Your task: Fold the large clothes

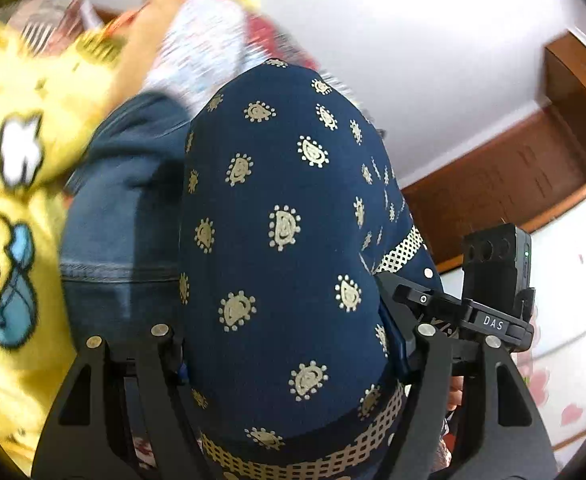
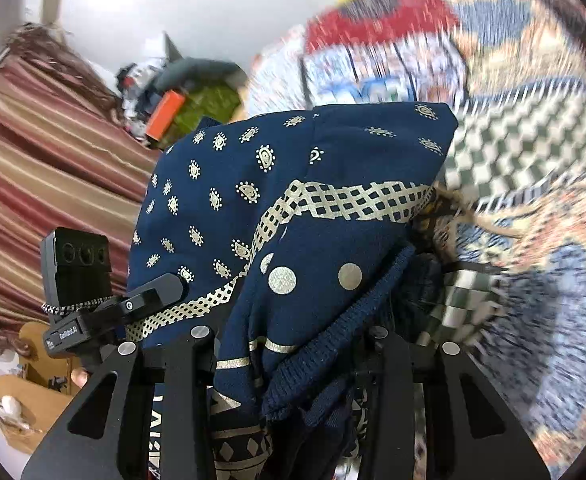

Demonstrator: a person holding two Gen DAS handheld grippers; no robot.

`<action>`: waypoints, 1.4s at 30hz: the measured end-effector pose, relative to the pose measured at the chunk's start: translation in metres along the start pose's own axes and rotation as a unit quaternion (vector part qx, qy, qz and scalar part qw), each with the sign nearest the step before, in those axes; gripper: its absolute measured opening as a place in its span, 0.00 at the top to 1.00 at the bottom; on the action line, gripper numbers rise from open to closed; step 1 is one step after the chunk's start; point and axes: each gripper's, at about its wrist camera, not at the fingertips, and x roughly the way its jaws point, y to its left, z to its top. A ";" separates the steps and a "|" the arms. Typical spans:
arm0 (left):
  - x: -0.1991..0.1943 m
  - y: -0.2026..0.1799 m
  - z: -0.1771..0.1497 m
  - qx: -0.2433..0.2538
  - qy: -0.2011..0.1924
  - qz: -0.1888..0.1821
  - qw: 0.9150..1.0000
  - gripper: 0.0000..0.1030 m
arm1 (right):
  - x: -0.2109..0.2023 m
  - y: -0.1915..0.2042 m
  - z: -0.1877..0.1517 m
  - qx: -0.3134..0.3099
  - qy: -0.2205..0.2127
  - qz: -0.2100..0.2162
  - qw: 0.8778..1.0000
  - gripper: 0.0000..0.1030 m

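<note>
A folded navy garment (image 1: 277, 216), printed all over with small cream paisley motifs and banded with a cream lattice border, fills the centre of both wrist views, clamped between two pairs of tongs. The left tongs (image 1: 289, 360) stand fairly wide, their jaws pressed against either side of a thick, rounded bundle of the cloth at lower centre of the left view. The right tongs (image 2: 293, 360) are set narrower and pinch a bunched edge of the same garment (image 2: 293, 200) at lower centre of the right view, where a ribbed knit hem (image 2: 333, 344) and large cream dots show.

The fabric looks soft, light and limp (it domes and sags over the jaws rather than holding a line), so it is likely to slump or unfold if gripped by one layer only; taking the whole stack at its folded edges, as here, seems the safer hold. The printed surface looks matt, not slippery.

Around it, blurred: a yellow fleecy garment with a cartoon print (image 1: 17, 200) at left, blue denim (image 1: 121, 216) just beside the bundle, a checked green-and-white cloth (image 2: 533, 148) at right, a striped red-and-tan fabric (image 2: 45, 152) at left, and a dark wooden frame (image 1: 533, 172) at right.
</note>
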 end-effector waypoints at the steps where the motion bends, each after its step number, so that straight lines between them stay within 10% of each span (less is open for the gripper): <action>1: 0.004 0.013 0.002 -0.012 0.008 0.002 1.000 0.32 | 0.013 -0.003 -0.001 0.003 0.011 -0.007 1.000 0.67; 7: 0.021 0.054 -0.007 -0.032 0.032 -0.006 0.999 0.28 | 0.037 -0.008 -0.006 -0.032 0.028 -0.042 0.998 0.58; 11: 0.005 0.032 -0.013 0.010 0.017 0.055 0.998 0.24 | 0.021 0.010 -0.013 -0.091 0.002 -0.123 0.988 0.41; 25: -0.018 -0.046 -0.100 0.182 -0.003 0.226 0.957 0.09 | 0.006 0.026 -0.071 -0.176 0.001 -0.227 0.958 0.39; 31: -0.034 -0.035 -0.113 0.153 -0.009 0.240 0.959 0.09 | -0.037 0.032 -0.092 -0.170 -0.027 -0.243 0.955 0.39; 42: -0.150 -0.139 -0.153 0.224 -0.163 0.261 0.925 0.09 | -0.158 0.126 -0.130 -0.224 -0.188 -0.211 0.933 0.39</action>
